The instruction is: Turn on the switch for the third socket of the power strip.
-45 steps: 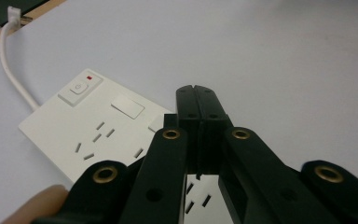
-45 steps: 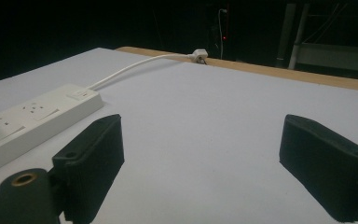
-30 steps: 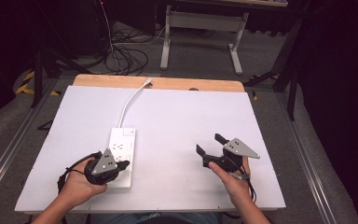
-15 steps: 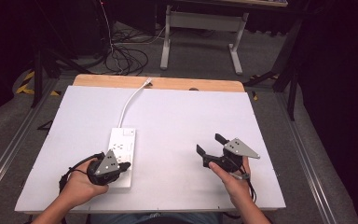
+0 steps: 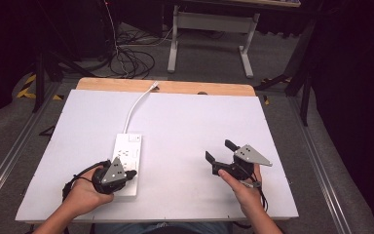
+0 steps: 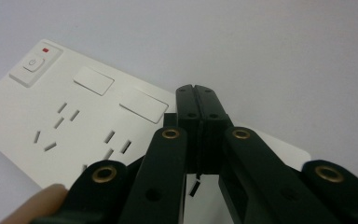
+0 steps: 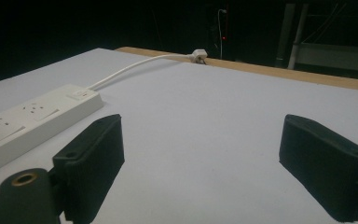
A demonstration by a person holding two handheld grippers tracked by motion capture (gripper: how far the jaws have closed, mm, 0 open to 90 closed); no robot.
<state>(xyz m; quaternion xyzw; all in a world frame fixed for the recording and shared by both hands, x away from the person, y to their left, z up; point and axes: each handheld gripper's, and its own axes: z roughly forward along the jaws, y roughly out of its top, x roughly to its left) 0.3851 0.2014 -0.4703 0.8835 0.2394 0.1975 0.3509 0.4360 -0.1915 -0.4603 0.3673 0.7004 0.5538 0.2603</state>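
Note:
A white power strip [image 5: 126, 155] lies on the left half of the white table top [image 5: 199, 117], its switch end pointing away from me. My left gripper [image 5: 132, 173] rests over the strip's near end, jaws pressed together with nothing between them. In the left gripper view the shut left gripper [image 6: 197, 95] hovers just above the power strip [image 6: 70, 121], past its sockets. My right gripper [image 5: 219, 151] rests low on the table's right side, open and holding nothing. The right gripper view has the right gripper [image 7: 200, 163] wide apart, with the power strip [image 7: 32, 116] off to its left.
The strip's white cable [image 5: 135, 107] runs to a plug [image 5: 154, 86] lying at the wooden far edge [image 5: 214, 88]. Black cables [image 5: 131, 61] and a grey table frame [image 5: 209, 29] stand on the floor beyond. Metal rails flank the table.

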